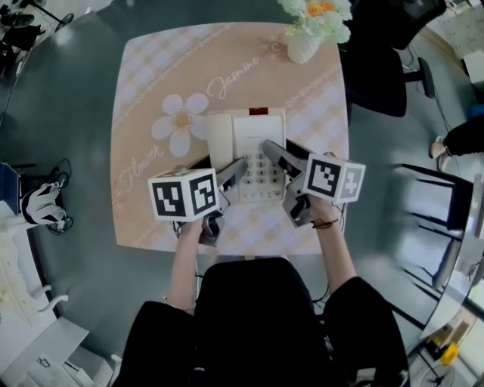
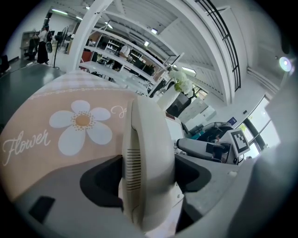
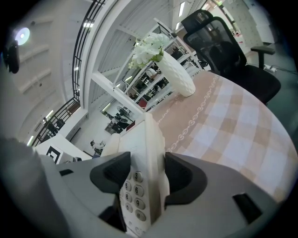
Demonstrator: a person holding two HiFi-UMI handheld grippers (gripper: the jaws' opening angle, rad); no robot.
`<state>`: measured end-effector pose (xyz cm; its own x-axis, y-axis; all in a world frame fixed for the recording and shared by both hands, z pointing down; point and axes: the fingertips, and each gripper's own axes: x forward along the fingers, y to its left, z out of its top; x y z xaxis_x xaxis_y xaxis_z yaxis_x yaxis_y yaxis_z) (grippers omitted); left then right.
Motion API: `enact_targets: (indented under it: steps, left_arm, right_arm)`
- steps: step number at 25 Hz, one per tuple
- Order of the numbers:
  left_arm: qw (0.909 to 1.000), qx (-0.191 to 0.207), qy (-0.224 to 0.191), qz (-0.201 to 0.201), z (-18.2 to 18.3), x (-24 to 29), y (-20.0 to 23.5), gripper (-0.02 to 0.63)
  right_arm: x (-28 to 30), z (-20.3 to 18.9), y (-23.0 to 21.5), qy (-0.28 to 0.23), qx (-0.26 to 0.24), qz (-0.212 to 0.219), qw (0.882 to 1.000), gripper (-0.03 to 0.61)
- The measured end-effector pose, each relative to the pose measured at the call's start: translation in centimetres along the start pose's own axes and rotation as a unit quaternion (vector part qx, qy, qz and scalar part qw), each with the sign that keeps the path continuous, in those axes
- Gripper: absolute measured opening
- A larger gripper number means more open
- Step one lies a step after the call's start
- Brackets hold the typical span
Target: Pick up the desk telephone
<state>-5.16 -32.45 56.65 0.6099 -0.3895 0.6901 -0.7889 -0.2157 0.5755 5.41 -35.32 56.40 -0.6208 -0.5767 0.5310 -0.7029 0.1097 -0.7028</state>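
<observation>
The desk telephone [image 1: 249,143] lies near the middle of the table [image 1: 151,91], with a flower vase [image 1: 302,47] at its 1 o'clock. The left gripper [image 1: 236,168], reaching in from 7 o'clock, is clamped on the handset [image 2: 146,153]. The right gripper [image 1: 274,151], from 5 o'clock, is clamped on the telephone's keypad edge [image 3: 151,153].

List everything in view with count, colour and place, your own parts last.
table: one, peach checked cloth with white flower print, middle of view
desk telephone: one, cream, mid-table
handset: one, cream, on the desk telephone's left side
vase: one, white, far right table edge
flowers: one bunch, white and orange, in the vase
office chair: one, black, beyond the table's right side
left gripper: one, grey, jaws shut on the handset
right gripper: one, grey, jaws shut on the desk telephone's keypad side
</observation>
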Motion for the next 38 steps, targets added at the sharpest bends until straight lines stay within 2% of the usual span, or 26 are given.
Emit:
enact_targets:
  steps: [15, 38]
  left_arm:
    - [0.9991, 0.014, -0.039, -0.001, 1.3, -5.4, -3.7, 0.327]
    - [0.9959, 0.040, -0.081, 0.002, 0.5, -12.0, -8.0, 0.325]
  right_arm:
    - [-4.2, 1.8, 5.3, -0.033, -0.027, 0.015, 0.999, 0.221]
    - [-10.1, 1.6, 10.9, -0.064, -0.055, 0.039, 0.996, 0.219]
